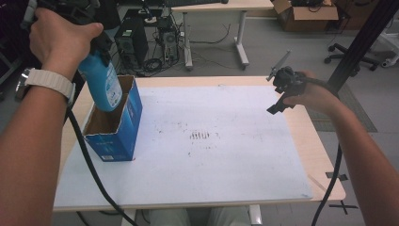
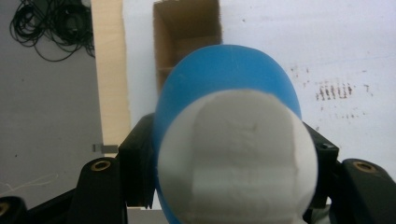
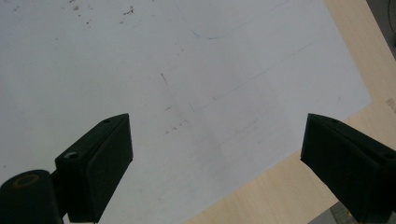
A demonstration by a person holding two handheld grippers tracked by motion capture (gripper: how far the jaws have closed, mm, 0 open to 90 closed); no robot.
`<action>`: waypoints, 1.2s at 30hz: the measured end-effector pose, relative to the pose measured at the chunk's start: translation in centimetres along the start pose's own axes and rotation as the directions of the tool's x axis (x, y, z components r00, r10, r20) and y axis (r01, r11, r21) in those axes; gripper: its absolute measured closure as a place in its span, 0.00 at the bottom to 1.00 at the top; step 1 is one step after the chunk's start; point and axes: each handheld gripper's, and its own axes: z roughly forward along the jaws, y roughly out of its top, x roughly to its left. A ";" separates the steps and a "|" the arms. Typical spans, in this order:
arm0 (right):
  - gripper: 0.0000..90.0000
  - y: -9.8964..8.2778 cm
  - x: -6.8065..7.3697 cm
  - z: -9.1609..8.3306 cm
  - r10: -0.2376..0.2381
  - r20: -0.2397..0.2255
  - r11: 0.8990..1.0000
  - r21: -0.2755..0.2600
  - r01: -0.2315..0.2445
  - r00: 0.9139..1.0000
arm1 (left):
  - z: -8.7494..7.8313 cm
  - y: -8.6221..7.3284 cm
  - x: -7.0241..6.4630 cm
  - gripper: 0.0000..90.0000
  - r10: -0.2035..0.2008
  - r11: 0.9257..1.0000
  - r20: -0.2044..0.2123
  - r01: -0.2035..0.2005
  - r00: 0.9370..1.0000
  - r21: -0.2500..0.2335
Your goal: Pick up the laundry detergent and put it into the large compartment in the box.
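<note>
Two grippers are at work over the counter [image 1: 282, 155]. The left gripper [image 1: 96, 47] is clamped on the neck of a blue bottle [image 1: 101, 82], which hangs upright with its base just inside the open top of a blue carton [image 1: 117, 136] standing near the counter's left edge. The bottle carries a pale label with small print, and the carton's front face has white writing low down, but both are too small and blurred to read. In the left gripper view the bottle's white cap [image 2: 236, 156] sits between the black jaws and hides most of the carton's brown inside [image 2: 187, 32]. The right gripper [image 1: 282, 87] hovers near the counter's right edge, its jaws wide apart with nothing between them. Dark scuff marks [image 1: 200, 135] stain the white sheet at centre. Beyond the counter stand a computer tower [image 1: 131, 42], tangled cables and another desk [image 1: 221, 7].
</note>
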 end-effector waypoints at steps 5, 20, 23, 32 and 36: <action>0.10 0.1 0.1 0.2 0.000 -0.005 1.000 0.000 0.000 1.000 | 0.7 0.0 0.6 0.41 -0.027 1.000 -0.010 0.026 1.000 -0.012; 0.10 0.1 0.3 0.5 -0.005 -0.007 1.000 0.012 0.005 1.000 | 7.0 -0.7 2.3 0.41 -0.049 0.999 -0.006 0.049 0.999 0.011; 0.10 0.0 0.2 0.4 -0.001 -0.005 1.000 0.011 0.001 1.000 | 9.1 -1.2 2.7 0.41 -0.052 0.999 -0.005 0.053 0.999 0.015; 0.10 0.3 0.3 0.7 0.001 -0.008 1.000 0.020 -0.001 1.000 | 13.0 -2.1 3.0 0.41 -0.038 0.999 -0.004 0.038 0.999 0.030; 0.10 0.3 0.3 0.8 0.001 -0.003 1.000 0.027 -0.001 1.000 | 14.0 -2.4 2.9 0.42 -0.023 1.000 -0.007 0.023 1.000 0.021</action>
